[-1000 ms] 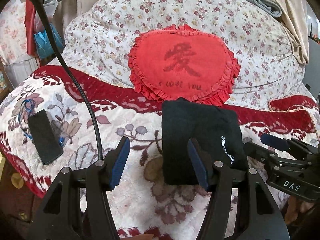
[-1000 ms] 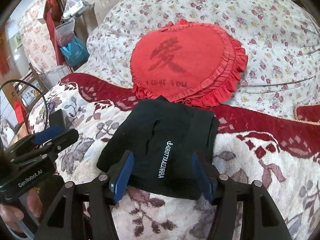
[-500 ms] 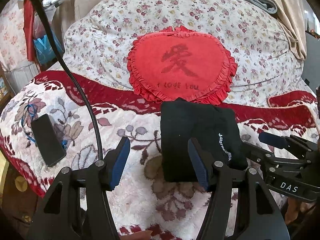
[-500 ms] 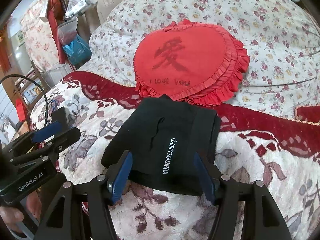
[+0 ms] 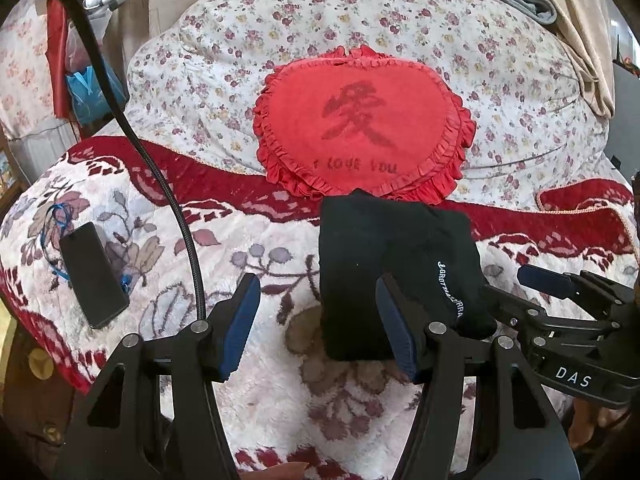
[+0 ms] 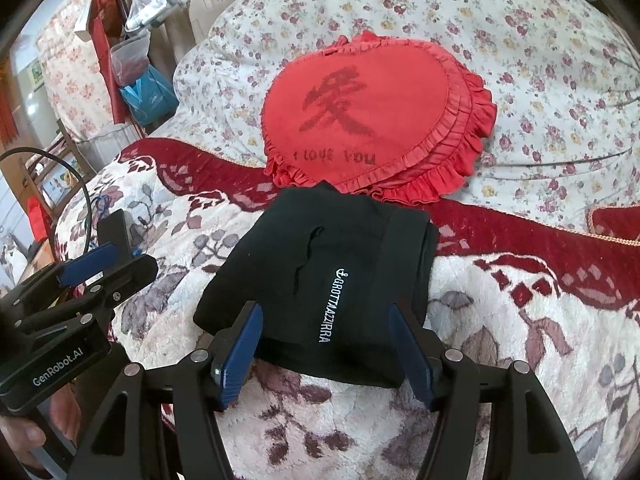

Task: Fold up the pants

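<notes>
The black pants (image 5: 384,264) lie folded into a compact rectangle on the floral blanket (image 5: 248,248), white lettering along one edge. They also show in the right wrist view (image 6: 328,276). My left gripper (image 5: 318,328) is open and empty, held just in front of the bundle's left part. My right gripper (image 6: 326,350) is open and empty, its fingers either side of the bundle's near edge without gripping it. Each gripper shows in the other's view: the right one (image 5: 560,300) at the right, the left one (image 6: 76,280) at the left.
A red heart-shaped cushion (image 5: 360,128) leans on a flowered duvet (image 5: 500,52) just behind the pants. A black phone (image 5: 94,276) lies on the blanket at the left. A black cable (image 5: 160,176) runs across the left side. Bags (image 6: 144,80) hang at the far left.
Both grippers have drawn back slightly from the folded pants. The pants have not moved. Both stay open.
</notes>
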Tool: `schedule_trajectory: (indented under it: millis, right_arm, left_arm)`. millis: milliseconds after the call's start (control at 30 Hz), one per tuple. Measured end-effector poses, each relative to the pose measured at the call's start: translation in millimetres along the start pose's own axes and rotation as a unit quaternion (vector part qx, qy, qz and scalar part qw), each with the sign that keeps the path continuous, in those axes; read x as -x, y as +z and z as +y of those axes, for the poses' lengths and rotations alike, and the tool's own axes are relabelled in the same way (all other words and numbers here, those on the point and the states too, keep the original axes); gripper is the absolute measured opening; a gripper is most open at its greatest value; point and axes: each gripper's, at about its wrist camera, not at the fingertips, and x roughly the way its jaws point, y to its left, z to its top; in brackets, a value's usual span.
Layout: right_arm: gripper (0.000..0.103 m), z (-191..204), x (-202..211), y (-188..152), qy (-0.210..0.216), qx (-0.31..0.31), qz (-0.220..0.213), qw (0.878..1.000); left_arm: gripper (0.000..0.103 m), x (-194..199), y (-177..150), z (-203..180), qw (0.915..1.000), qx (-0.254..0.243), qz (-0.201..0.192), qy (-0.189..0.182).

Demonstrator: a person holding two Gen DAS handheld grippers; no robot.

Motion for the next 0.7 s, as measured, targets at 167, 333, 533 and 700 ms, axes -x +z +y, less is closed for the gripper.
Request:
schedule_trajectory:
  millis: [167,333,533,700]
  right_arm:
    - [0.064,-1.0,-0.9,-0.6,0.001,-0.002,0.002,1.000]
    - [0.064,-1.3,-2.0,-0.9,0.003,-0.001,0.003,1.000]
    - [0.064,-0.1,-3.8,0.1,0.003,0.002,0.006,1.000]
    - [0.064,-0.3,-4.9,-0.7,0.005,0.000,0.009,1.000]
  left_arm:
    - [0.060,-1.0,-0.8,1.3,1.0000,0.006,0.004,0.002]
    - [0.060,-3.2,-0.8,0.9,0.9999,0.004,0.008,0.005]
    - [0.060,-4.0,-0.2,-0.2,0.9999,0.001,0.011,0.005]
    - [0.060,-5.0,-0.5,1.8,0.9999,0.008,0.014,0.003]
